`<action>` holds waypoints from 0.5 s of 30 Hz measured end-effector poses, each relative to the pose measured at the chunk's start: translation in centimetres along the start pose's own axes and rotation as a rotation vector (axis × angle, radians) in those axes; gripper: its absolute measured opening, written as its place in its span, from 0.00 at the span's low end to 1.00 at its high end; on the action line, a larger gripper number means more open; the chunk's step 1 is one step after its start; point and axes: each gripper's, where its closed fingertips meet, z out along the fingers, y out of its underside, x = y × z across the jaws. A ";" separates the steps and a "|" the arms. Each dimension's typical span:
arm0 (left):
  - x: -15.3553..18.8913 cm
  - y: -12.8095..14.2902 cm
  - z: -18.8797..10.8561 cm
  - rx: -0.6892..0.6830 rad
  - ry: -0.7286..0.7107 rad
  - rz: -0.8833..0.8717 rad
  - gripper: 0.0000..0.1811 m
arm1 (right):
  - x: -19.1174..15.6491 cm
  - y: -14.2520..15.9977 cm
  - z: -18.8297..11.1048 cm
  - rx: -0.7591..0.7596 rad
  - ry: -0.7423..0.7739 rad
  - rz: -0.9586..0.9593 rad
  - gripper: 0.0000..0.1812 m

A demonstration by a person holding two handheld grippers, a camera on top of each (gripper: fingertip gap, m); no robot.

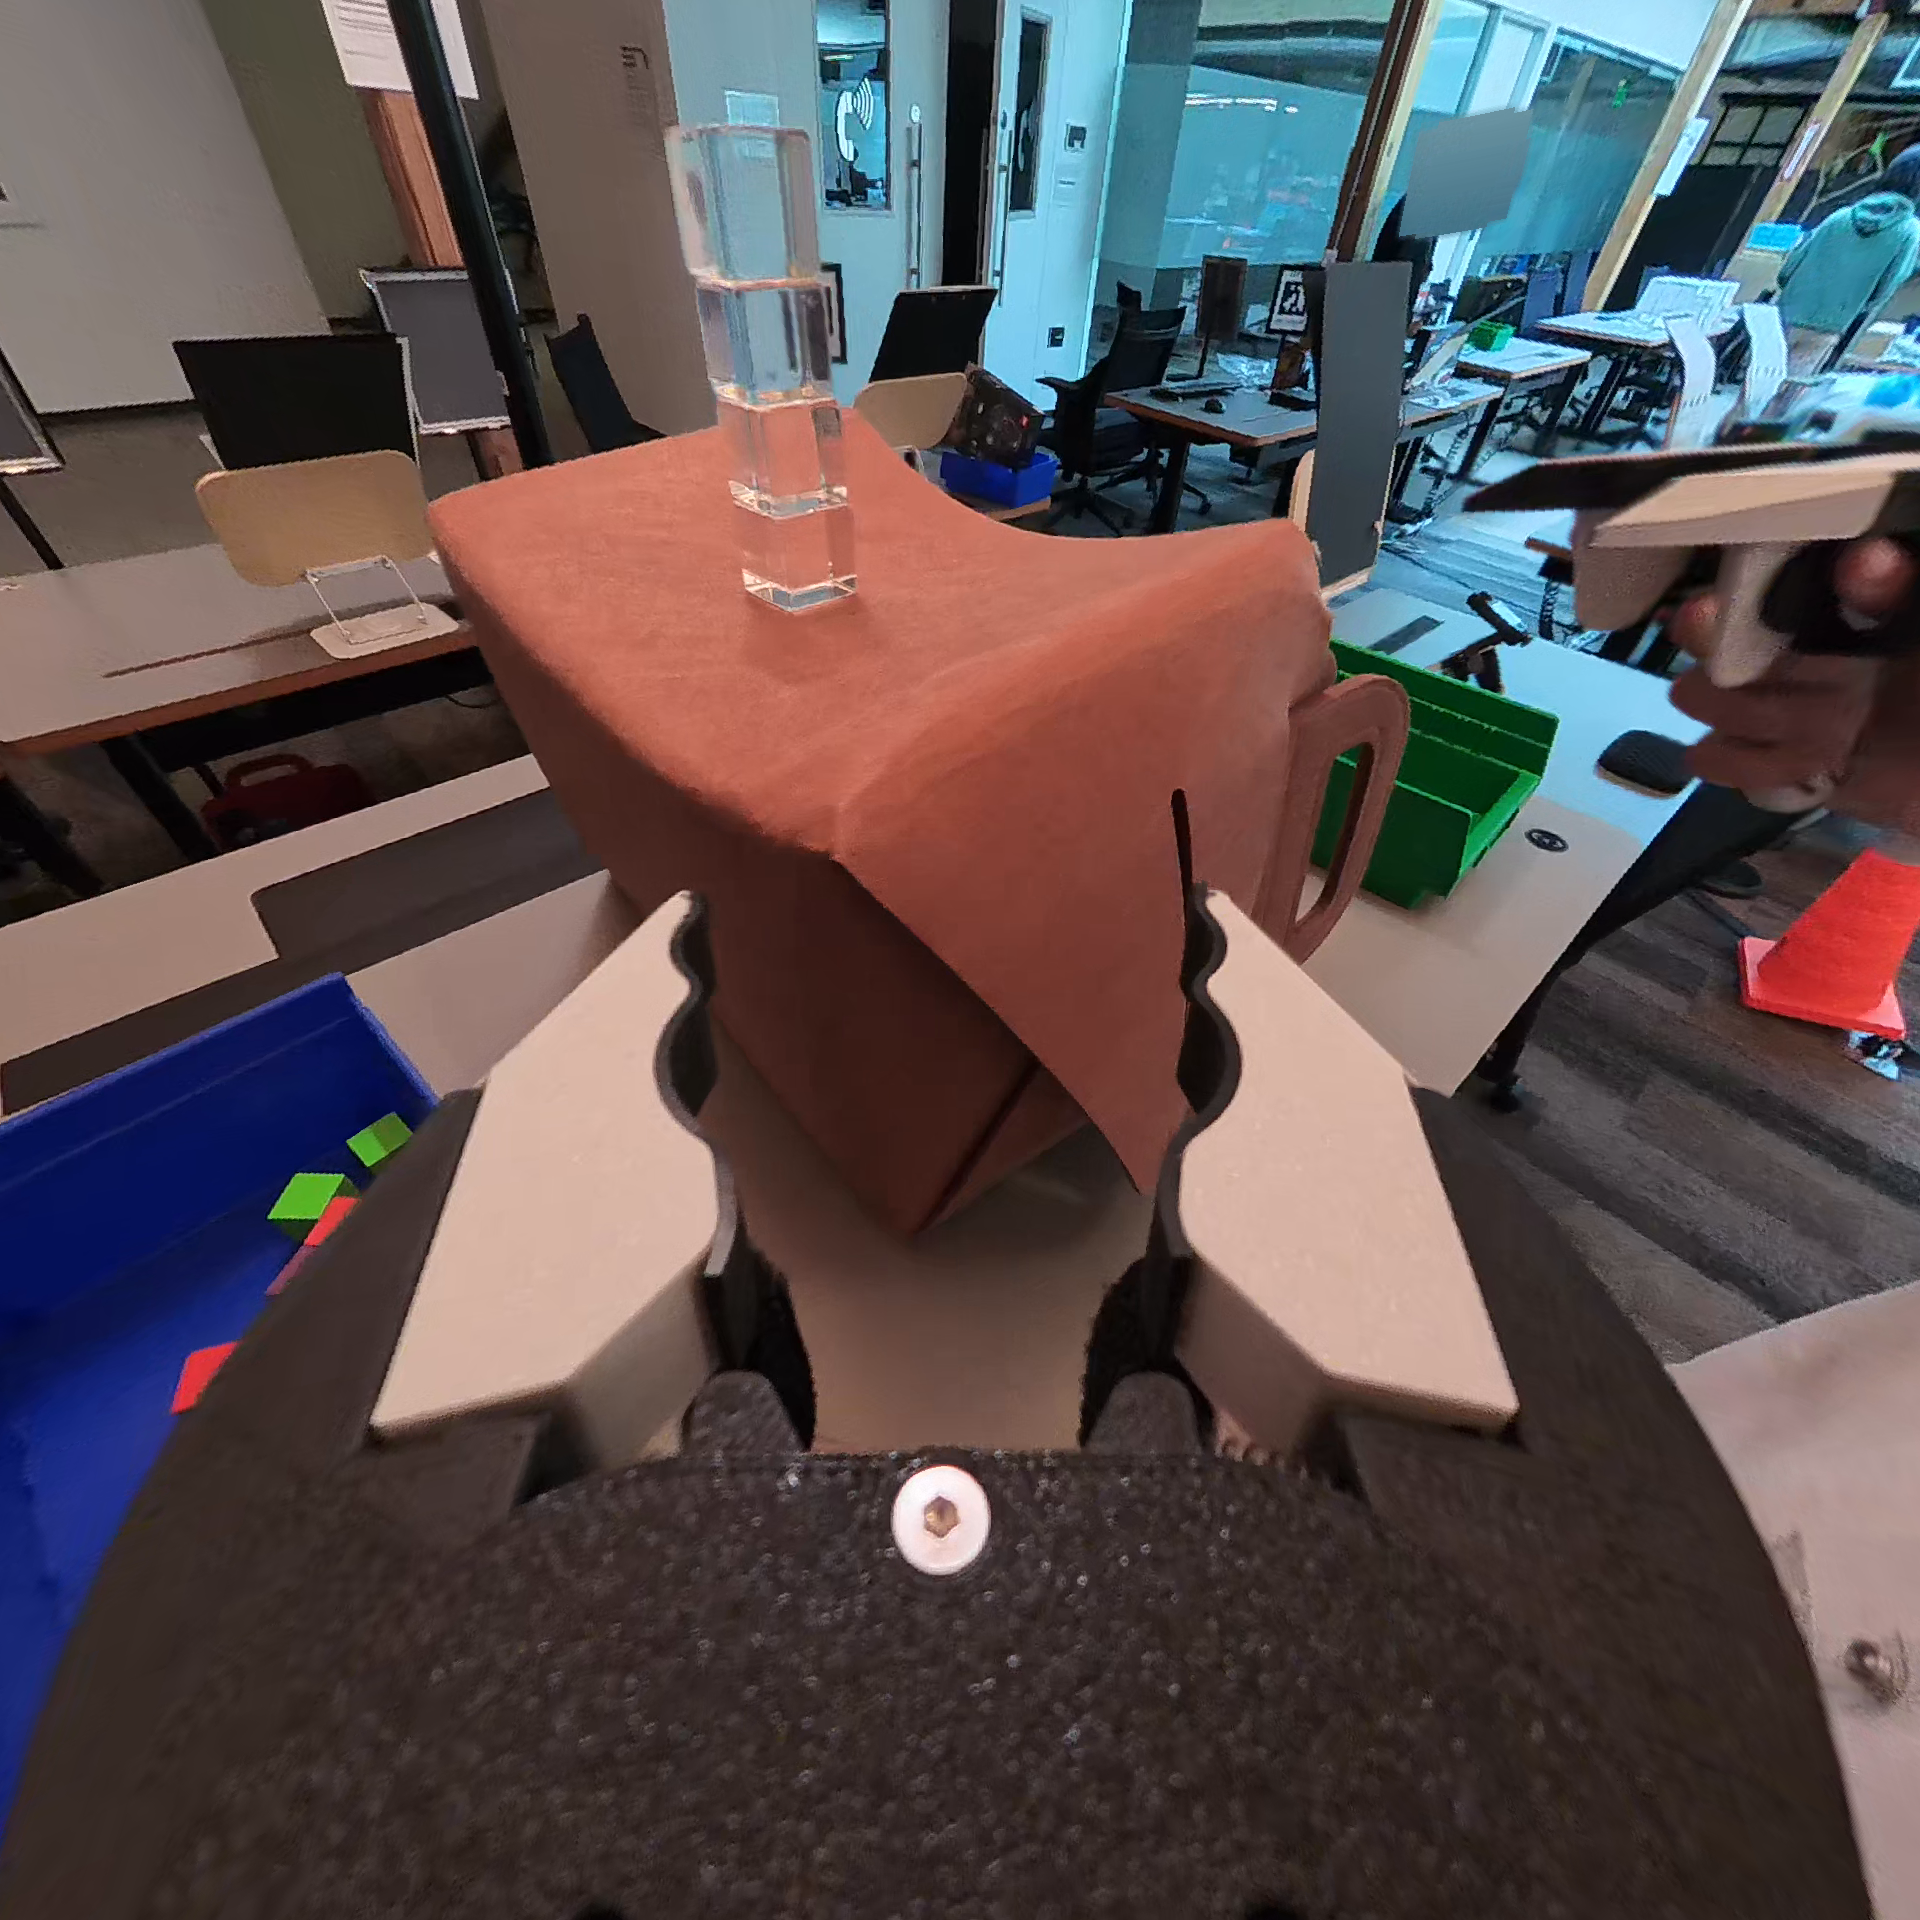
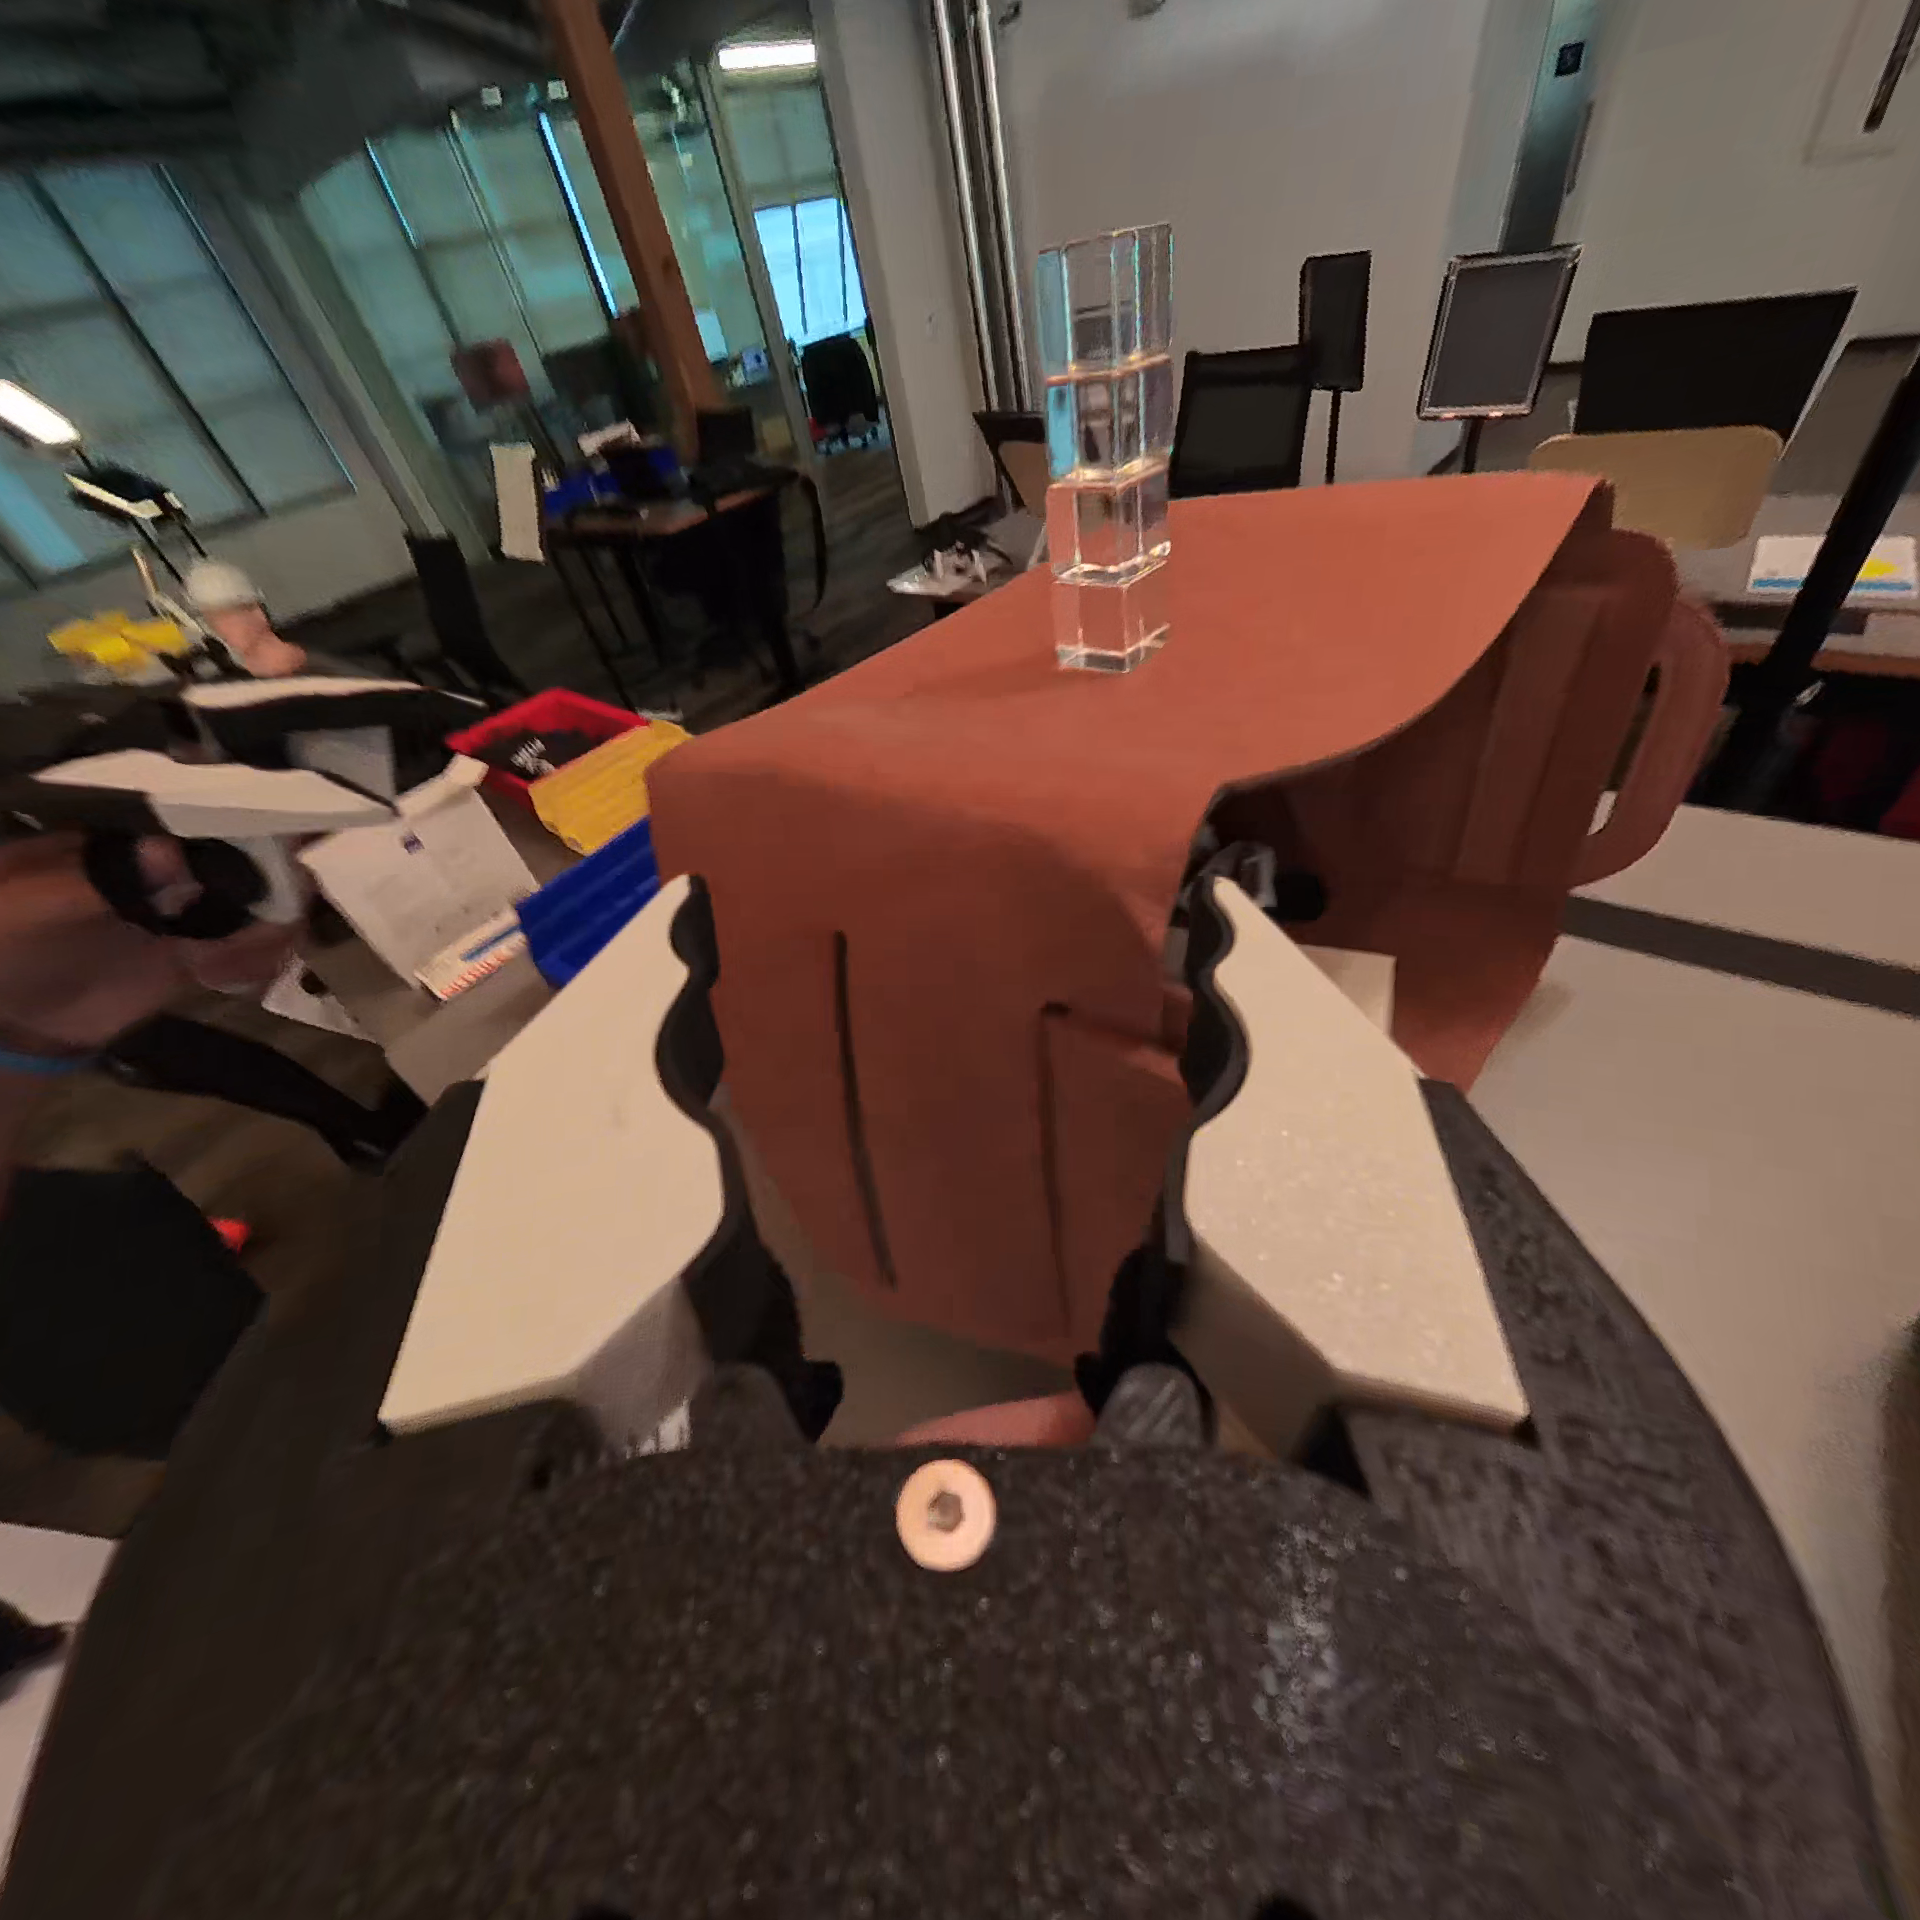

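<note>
Both the left gripper [image 1: 940, 1049] and right gripper [image 2: 945, 1049] stood wide open and empty, the brown felt flap [image 2: 935, 1039] between their jaws; beyond, a clear-block tower [image 1: 774, 364] stood upright on the felt.

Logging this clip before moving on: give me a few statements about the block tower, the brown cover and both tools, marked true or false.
1. A tower of clear blocks stands on the brown cover. True.
2. The left tool is clamped on the tower. False: it is open, low in front of the cover, apart from the blocks.
3. The right tool is open, facing a hanging flap of the cover. True.
4. The blue bin is empty. False: it holds small green and red cubes.
5. The tower has toppled. False: it stands upright.
</note>
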 end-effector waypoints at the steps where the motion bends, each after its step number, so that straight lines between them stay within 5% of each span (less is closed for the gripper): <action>1: 0.3 0.2 0.2 -0.004 -0.001 0.011 0.50 | -0.5 0.5 -0.5 0.012 -0.014 0.034 0.49; 15: 3.2 -1.4 1.9 0.063 0.048 -0.001 0.50 | -2.1 5.1 -3.8 -0.028 0.025 -0.023 0.48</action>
